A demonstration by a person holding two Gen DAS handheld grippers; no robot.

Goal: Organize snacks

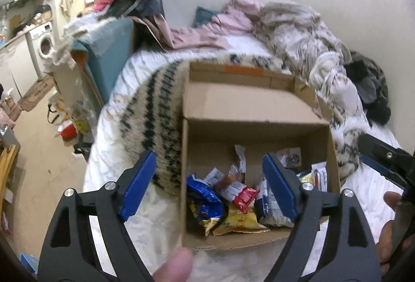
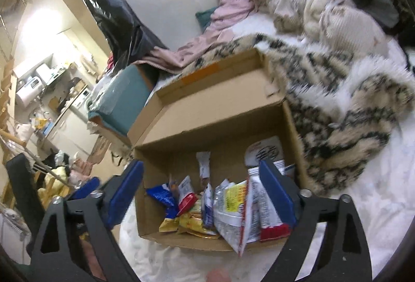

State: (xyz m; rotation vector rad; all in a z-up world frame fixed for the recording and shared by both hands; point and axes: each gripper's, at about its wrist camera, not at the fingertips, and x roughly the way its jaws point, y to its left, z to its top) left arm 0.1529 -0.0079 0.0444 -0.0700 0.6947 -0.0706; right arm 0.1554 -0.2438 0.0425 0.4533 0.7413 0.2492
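Observation:
An open cardboard box (image 1: 184,152) sits on the white bed, its flap folded back. Several snack packets lie inside: a blue bag (image 1: 205,199), a red-and-white wrapper (image 1: 243,197) and a yellow bag (image 1: 238,222). My left gripper (image 1: 209,160) hangs above the box's near left part, open, with nothing between its blue pads (image 1: 137,186). In the right wrist view the same box (image 2: 291,126) holds a tall white-and-yellow packet (image 2: 233,206) and the blue bag (image 2: 162,197). My right gripper (image 2: 201,167) hovers over the box, open and holding nothing. It also shows at the right edge of the left wrist view (image 1: 384,160).
A furry cream-and-black blanket (image 1: 153,113) lies against the box's left and far sides. Crumpled bedding (image 1: 293,35) and pink cloth (image 1: 207,30) are heaped at the bed's head. A teal-topped box (image 1: 106,53) stands left of the bed, with cluttered floor beyond. A fingertip (image 1: 173,266) shows at the bottom.

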